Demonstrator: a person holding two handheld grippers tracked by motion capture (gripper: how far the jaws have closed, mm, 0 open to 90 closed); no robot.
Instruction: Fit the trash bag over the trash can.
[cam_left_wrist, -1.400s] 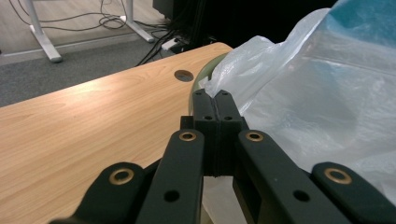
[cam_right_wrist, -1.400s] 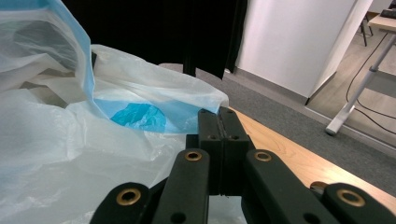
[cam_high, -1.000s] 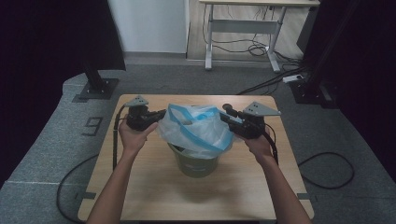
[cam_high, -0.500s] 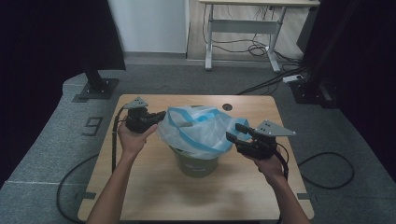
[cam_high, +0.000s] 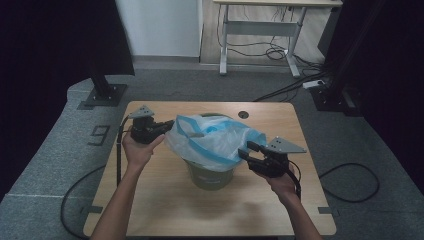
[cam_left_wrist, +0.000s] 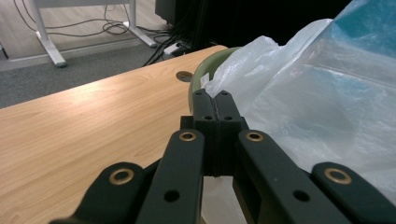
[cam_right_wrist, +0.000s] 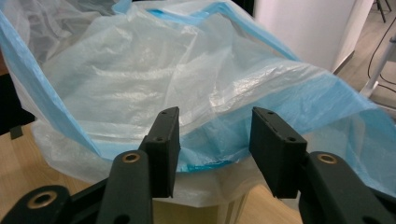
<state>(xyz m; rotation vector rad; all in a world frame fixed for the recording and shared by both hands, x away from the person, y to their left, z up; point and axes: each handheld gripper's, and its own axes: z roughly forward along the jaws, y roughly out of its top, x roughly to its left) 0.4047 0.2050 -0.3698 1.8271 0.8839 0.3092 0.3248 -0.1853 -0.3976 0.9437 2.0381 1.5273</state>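
On the tabletop (cam_high: 165, 200), the left gripper (cam_high: 162, 128) pinches the bag (cam_high: 210, 140); the right gripper (cam_high: 252, 156) has dropped to the bin's (cam_high: 212, 175) near rim, its jaws just closing slightly but apart, ready to regrip.

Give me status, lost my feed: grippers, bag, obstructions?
Left gripper shut on the plastic bag at its edge. Right gripper open, jaws just closing, at the bag's blue hem. Bag draped over green bin. Nothing in the way.

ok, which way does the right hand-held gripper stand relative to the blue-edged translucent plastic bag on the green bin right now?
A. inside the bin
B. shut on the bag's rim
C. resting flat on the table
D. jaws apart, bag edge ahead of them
D: in the right gripper view the right hand-held gripper has its jaws apart, with the blue-edged translucent plastic bag just ahead, unpinched.
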